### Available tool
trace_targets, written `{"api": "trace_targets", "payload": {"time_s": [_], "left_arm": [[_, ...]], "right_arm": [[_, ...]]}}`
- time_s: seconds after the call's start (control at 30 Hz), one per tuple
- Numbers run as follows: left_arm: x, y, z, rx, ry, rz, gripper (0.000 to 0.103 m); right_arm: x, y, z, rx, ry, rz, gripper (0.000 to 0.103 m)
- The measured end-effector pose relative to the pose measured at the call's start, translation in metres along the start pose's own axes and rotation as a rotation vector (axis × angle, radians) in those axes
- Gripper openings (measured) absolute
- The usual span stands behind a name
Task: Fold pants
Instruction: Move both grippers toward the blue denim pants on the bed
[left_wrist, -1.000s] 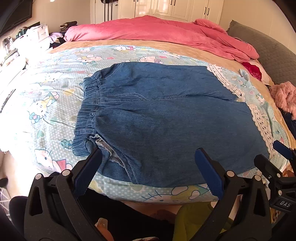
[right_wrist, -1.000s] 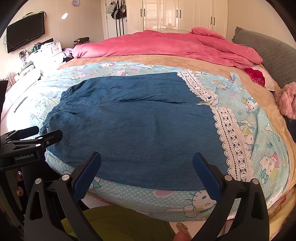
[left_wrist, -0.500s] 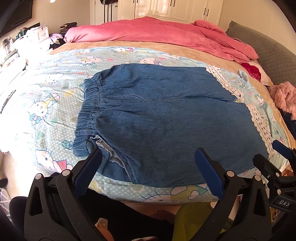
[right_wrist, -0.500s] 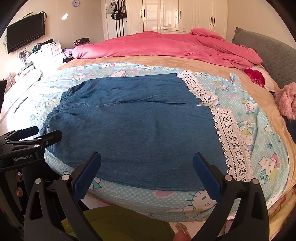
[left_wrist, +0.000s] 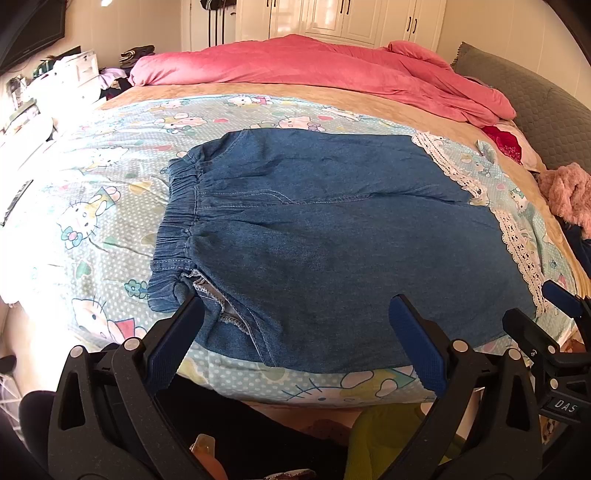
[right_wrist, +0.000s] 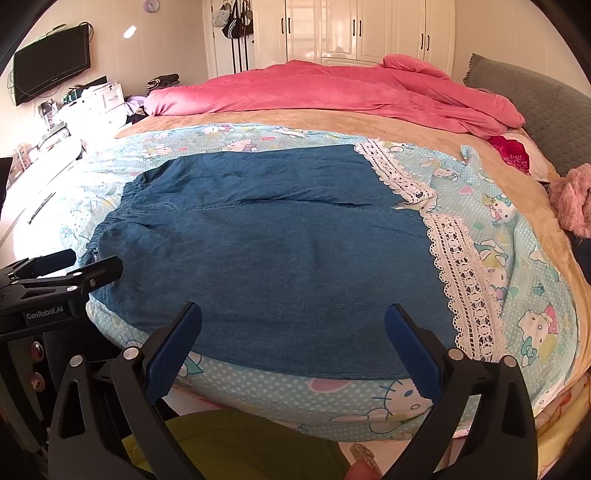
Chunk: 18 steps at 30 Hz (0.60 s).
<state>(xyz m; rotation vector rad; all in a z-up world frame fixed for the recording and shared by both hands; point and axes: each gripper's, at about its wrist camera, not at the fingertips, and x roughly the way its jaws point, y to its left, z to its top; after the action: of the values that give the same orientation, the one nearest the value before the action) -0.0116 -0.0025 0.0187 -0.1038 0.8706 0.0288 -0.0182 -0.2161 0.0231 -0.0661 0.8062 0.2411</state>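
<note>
Holding: nothing; my left gripper (left_wrist: 295, 325) and right gripper (right_wrist: 293, 330) both hover with fingers spread wide.
Pants: denim pants (left_wrist: 332, 240) flat on my cartoon sheet (left_wrist: 92, 221), waistband (left_wrist: 181, 221) left, lace hems (right_wrist: 461, 273) right.
Behind: pink quilt (right_wrist: 332, 92).

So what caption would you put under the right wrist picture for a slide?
Open right gripper poised at the near edge of blue denim pants with lace hems, spread flat on a cartoon-print bedspread.
</note>
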Motion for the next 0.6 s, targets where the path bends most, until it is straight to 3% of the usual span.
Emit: {"api": "trace_targets", "payload": {"time_s": [0.6], "left_arm": [[-0.0021,0.0077,0.0035,-0.021,-0.006,-0.002,0.094]], "right_arm": [[0.0034,-0.0024,0.0047,0.011,-0.006,0.027,0.099]]}}
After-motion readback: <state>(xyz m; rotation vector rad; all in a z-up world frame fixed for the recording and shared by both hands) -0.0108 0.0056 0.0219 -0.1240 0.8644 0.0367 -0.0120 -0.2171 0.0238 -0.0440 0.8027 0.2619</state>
